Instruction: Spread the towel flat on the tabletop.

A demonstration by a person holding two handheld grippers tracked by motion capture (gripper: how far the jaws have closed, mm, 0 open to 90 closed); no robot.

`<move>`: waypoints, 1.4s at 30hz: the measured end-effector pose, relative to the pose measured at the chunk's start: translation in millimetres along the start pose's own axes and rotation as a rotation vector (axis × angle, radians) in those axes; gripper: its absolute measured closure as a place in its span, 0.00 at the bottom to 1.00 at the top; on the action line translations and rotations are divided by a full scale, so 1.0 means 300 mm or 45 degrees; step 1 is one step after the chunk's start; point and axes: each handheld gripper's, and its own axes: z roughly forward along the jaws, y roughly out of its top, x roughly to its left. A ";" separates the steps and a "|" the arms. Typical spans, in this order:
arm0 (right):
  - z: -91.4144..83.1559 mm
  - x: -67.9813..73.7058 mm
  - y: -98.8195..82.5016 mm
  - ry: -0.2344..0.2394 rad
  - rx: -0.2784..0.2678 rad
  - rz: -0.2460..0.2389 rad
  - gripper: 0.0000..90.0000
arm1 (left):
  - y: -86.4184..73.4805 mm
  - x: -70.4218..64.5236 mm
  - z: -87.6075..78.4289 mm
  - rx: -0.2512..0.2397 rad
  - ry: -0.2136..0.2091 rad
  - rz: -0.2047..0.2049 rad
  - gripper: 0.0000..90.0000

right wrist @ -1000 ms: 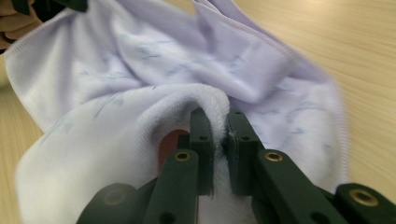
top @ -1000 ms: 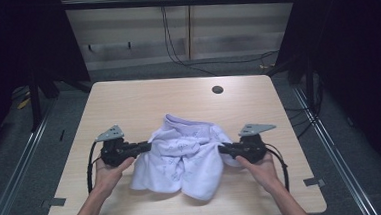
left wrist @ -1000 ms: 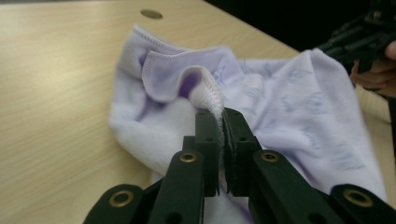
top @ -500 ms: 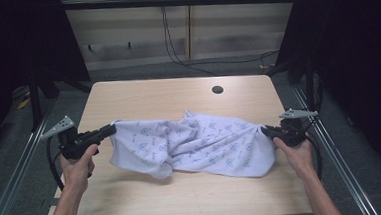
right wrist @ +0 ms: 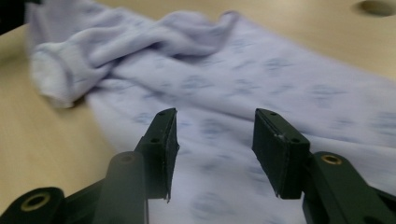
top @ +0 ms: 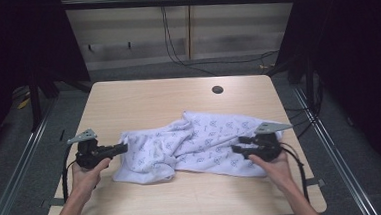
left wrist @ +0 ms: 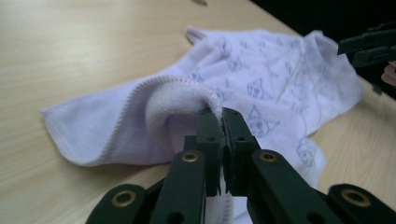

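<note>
Item: pale lilac terry towel (top: 201, 144) with a faint blue printed motif, rumpled and partly spread, lying across the near half of the table, its stitched hem curled over at the left end.

Left gripper (top: 121, 149): black two-jaw tool, jaws clamped on the towel's rolled left edge, cloth pinched between the pads (left wrist: 210, 128) in the left gripper view.

Right gripper (top: 237, 148): black, jaws apart and just been opening; the towel lies below and beyond the pads (right wrist: 164, 135), none of it pinched.

Hands: one behind each gripper, forearms entering from the near edge.

Support: light wooden table (top: 143, 98) with a round dark cable hole (top: 217, 90) near its far edge, well apart from the towel.
</note>
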 end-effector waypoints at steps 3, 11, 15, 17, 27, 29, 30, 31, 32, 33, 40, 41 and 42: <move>0.100 0.084 0.001 0.101 0.081 -0.048 0.57 | -0.009 0.001 0.017 0.037 0.009 0.000 0.94; 0.328 0.273 0.050 0.335 0.133 -0.120 0.54 | -0.005 0.012 -0.001 -0.001 -0.004 -0.008 0.96; 0.418 0.353 0.081 0.414 0.116 -0.139 0.51 | -0.015 0.012 0.013 0.013 -0.062 -0.025 0.96; 0.470 0.384 0.084 0.415 0.136 -0.158 0.49 | -0.017 0.009 0.016 0.019 -0.064 -0.019 0.96; 0.365 0.349 0.009 0.374 0.240 -0.179 0.92 | -0.016 0.018 -0.028 -0.075 -0.043 -0.056 0.72; 0.296 0.310 -0.023 0.354 0.269 -0.173 0.92 | -0.015 0.016 -0.027 -0.080 -0.049 -0.050 0.71; 0.262 0.291 -0.039 0.330 0.285 -0.179 0.92 | -0.010 0.007 -0.020 -0.086 -0.059 -0.044 0.71; 0.231 0.271 -0.055 0.315 0.297 -0.170 0.92 | -0.006 0.003 -0.016 -0.084 -0.060 -0.039 0.70; 0.202 0.249 -0.071 0.308 0.303 -0.150 0.91 | -0.003 -0.002 -0.010 -0.083 -0.058 -0.042 0.70; 0.175 0.228 -0.086 0.287 0.299 -0.141 0.91 | 0.000 -0.006 0.001 -0.073 -0.048 -0.038 0.70; 0.062 0.131 -0.139 0.180 0.322 -0.123 0.89 | 0.000 -0.026 0.115 0.048 0.007 0.020 0.66; 0.049 0.100 -0.145 0.156 0.318 -0.093 0.89 | -0.003 -0.029 0.137 0.081 0.022 0.037 0.64; 0.049 0.100 -0.145 0.156 0.318 -0.093 0.89 | -0.007 -0.031 0.159 0.118 0.031 0.061 0.64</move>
